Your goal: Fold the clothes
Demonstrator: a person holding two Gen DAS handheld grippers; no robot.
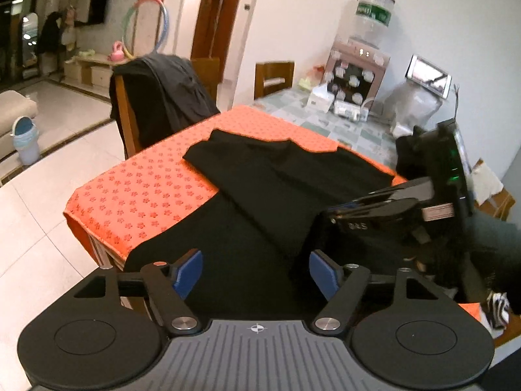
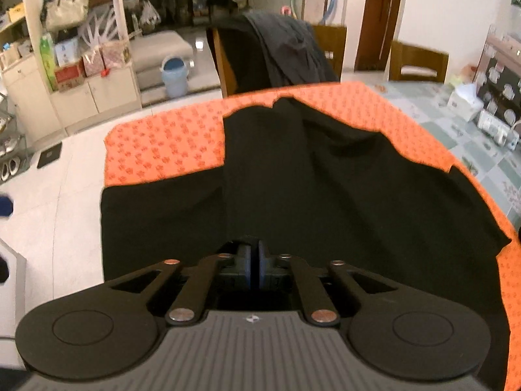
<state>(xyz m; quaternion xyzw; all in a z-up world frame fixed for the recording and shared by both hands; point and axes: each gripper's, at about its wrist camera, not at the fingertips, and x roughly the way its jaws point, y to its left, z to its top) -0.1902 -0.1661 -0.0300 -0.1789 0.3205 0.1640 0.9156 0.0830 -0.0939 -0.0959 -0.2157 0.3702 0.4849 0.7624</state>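
A black garment lies partly folded on a table under an orange flowered cloth, with one panel laid over the rest. My left gripper hovers over the garment's near part, its blue pads wide apart with nothing between them. My right gripper comes in from the right, low over the garment. In the right wrist view the garment spreads across the orange cloth and hangs over the near edge. There the right gripper has its pads almost together, a thin gap between them, and a small fold of black cloth at the tips.
A wooden chair with a dark garment draped over it stands at the table's far side. Beyond the orange cloth, a water dispenser and small boxes stand on the green-checked tabletop. A blue bin stands on the tiled floor to the left.
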